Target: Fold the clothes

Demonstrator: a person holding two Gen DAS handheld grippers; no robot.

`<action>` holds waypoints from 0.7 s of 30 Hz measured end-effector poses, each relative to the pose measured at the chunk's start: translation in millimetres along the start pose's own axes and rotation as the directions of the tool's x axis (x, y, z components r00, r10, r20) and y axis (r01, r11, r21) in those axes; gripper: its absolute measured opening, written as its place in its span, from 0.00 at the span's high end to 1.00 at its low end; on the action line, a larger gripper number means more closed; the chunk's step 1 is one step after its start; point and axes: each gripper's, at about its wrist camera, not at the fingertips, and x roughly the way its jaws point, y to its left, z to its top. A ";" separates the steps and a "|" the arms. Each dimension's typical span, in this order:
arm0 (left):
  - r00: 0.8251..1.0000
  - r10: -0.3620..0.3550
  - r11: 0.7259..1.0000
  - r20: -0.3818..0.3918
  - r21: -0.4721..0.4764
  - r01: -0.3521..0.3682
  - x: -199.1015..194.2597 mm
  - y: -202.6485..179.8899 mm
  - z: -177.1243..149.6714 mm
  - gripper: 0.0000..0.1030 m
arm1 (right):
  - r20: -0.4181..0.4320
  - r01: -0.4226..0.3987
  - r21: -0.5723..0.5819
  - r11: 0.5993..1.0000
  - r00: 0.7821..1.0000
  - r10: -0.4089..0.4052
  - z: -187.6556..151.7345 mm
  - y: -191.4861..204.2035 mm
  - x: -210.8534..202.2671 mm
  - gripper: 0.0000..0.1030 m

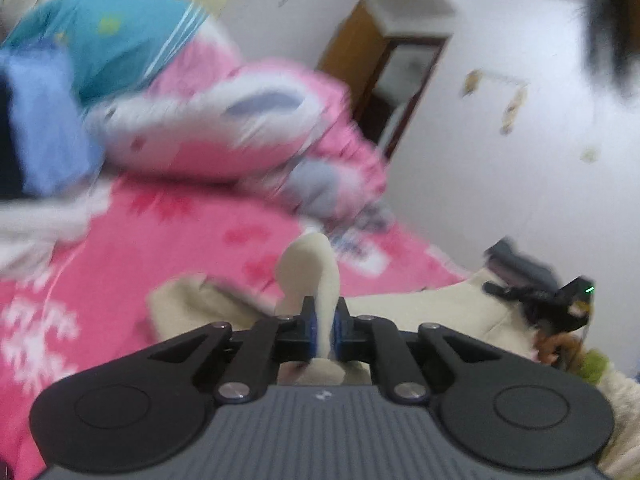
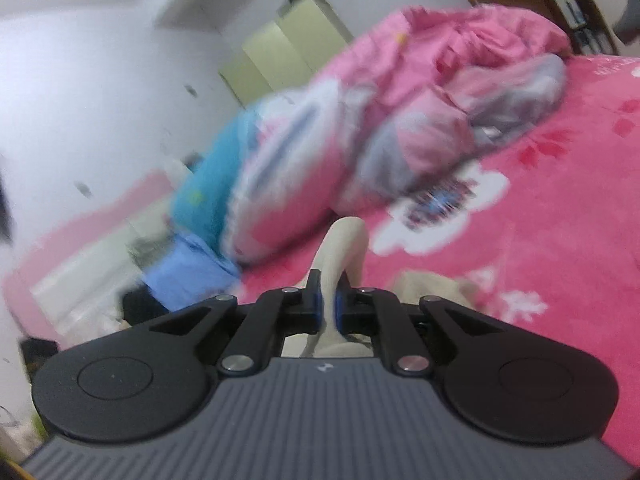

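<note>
Both grippers pinch the cream garment (image 1: 308,268) above the pink floral bedspread (image 1: 160,248): the left gripper (image 1: 325,322) and right gripper (image 2: 328,298) each clamp a soft fold. Only the left view shows the right tool, black with a green light; only the right shows olive wardrobe doors (image 2: 280,56) clearly. A rumpled pink quilt (image 2: 420,112) lies beyond.

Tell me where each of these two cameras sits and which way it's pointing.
Left wrist: on the left gripper, looking along its fingers over the pink bedspread toward a white wall; jaws clamp cream fabric; the other gripper shows at right.
Right wrist: on the right gripper, facing the pink quilt heap and cupboard; jaws clamp cream fabric.
Shared: bedspread, quilt heap, teal cloth, cream fabric.
</note>
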 end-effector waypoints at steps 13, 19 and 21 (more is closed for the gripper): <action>0.987 -0.039 0.984 -0.156 -0.178 0.011 47.6 46.8 9.4 0.51 | -0.208 0.138 0.038 0.990 0.970 -0.127 -6.9 -25.0 36.3 0.51; 0.996 0.003 0.998 -0.092 -0.054 -0.008 42.5 19.0 14.1 0.92 | -0.168 0.072 -0.045 0.996 0.983 -0.079 -1.2 -5.2 38.2 0.92; 1.000 -0.021 0.999 -0.023 -0.048 0.020 28.9 13.4 22.3 0.93 | -0.112 0.034 -0.064 0.997 0.993 -0.041 7.9 8.0 31.7 0.93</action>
